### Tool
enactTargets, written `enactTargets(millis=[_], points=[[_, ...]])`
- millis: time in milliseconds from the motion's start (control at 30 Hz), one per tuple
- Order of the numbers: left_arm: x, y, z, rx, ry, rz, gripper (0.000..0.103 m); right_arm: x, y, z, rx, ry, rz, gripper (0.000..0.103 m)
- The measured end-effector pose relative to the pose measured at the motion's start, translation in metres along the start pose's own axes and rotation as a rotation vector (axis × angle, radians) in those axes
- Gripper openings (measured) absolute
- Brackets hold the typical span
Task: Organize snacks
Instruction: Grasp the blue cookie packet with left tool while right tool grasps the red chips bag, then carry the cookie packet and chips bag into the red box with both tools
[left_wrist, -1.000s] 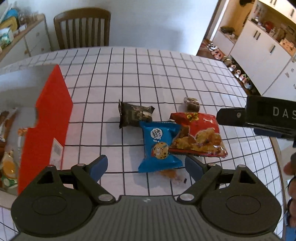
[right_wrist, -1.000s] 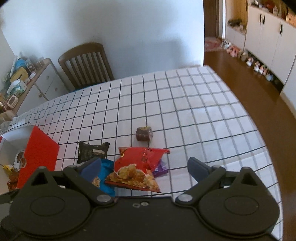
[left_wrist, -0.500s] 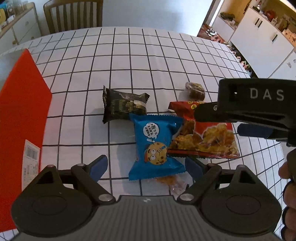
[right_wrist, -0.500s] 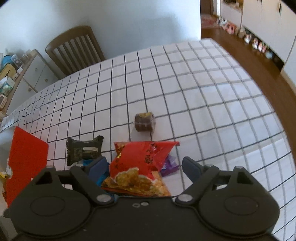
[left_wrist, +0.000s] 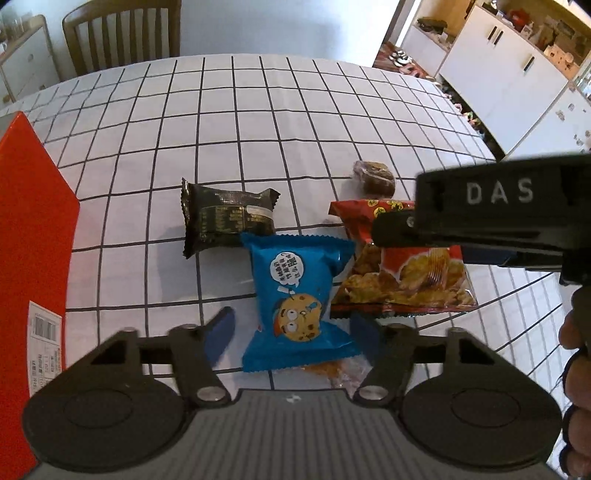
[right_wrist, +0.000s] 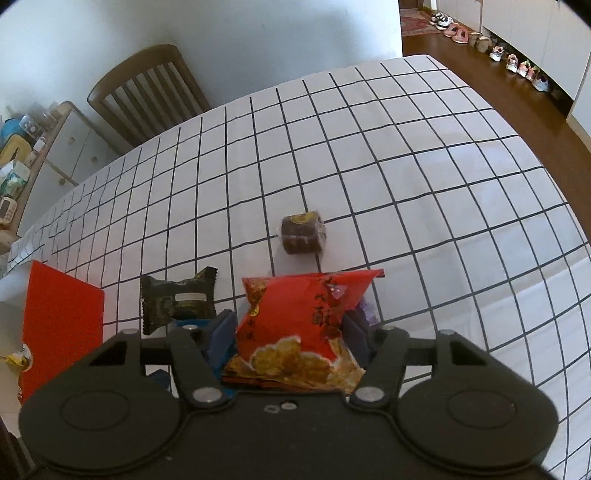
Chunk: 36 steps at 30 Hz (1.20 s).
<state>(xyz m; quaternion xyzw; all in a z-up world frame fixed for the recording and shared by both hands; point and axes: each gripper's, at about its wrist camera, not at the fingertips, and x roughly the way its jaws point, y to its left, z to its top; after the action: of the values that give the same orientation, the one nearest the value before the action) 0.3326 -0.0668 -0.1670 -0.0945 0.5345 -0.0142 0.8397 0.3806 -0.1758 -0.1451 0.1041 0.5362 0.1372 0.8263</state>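
Note:
A blue cookie packet (left_wrist: 299, 295) lies on the checked tablecloth between the fingers of my left gripper (left_wrist: 291, 332), which is open around it with gaps on both sides. A red chips bag (right_wrist: 295, 325) sits between the fingers of my right gripper (right_wrist: 291, 332), which presses on both its sides; the bag also shows in the left wrist view (left_wrist: 402, 273), under the right gripper's body (left_wrist: 498, 218). A black packet (left_wrist: 225, 218) and a small brown cake (right_wrist: 303, 236) lie beyond.
A red-sided box (left_wrist: 33, 236) with snacks inside stands at the left. A wooden chair (right_wrist: 147, 92) is at the table's far edge. A purple wrapper (right_wrist: 367, 310) peeks from under the red bag. Cabinets and shoes line the right wall.
Both grippers have moved forward and down over the snacks. The right gripper's fingers have closed in on the red chips bag; the left fingers have narrowed around the blue packet.

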Motion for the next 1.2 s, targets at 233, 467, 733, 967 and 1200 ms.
enactTargets(millis=[233, 467, 733, 967, 1200], points=[[-0.005, 0.006, 0.000, -0.008, -0.003, -0.007, 0.041, -0.006, -0.013, -0.003, -0.004, -0.012, -0.001, 0.054], [-0.015, 0.009, -0.002, -0.013, -0.004, 0.001, 0.037, -0.022, -0.022, -0.015, -0.035, -0.009, 0.021, 0.042], [-0.037, 0.015, -0.011, -0.045, -0.012, -0.005, 0.037, -0.049, -0.033, -0.035, -0.060, -0.030, 0.054, 0.039], [-0.066, 0.018, -0.026, -0.055, -0.020, -0.027, 0.037, -0.086, -0.031, -0.054, -0.119, -0.072, 0.083, 0.039], [-0.100, 0.019, -0.036, -0.059, -0.047, -0.004, 0.037, -0.116, -0.024, -0.068, -0.144, -0.099, 0.116, 0.039]])
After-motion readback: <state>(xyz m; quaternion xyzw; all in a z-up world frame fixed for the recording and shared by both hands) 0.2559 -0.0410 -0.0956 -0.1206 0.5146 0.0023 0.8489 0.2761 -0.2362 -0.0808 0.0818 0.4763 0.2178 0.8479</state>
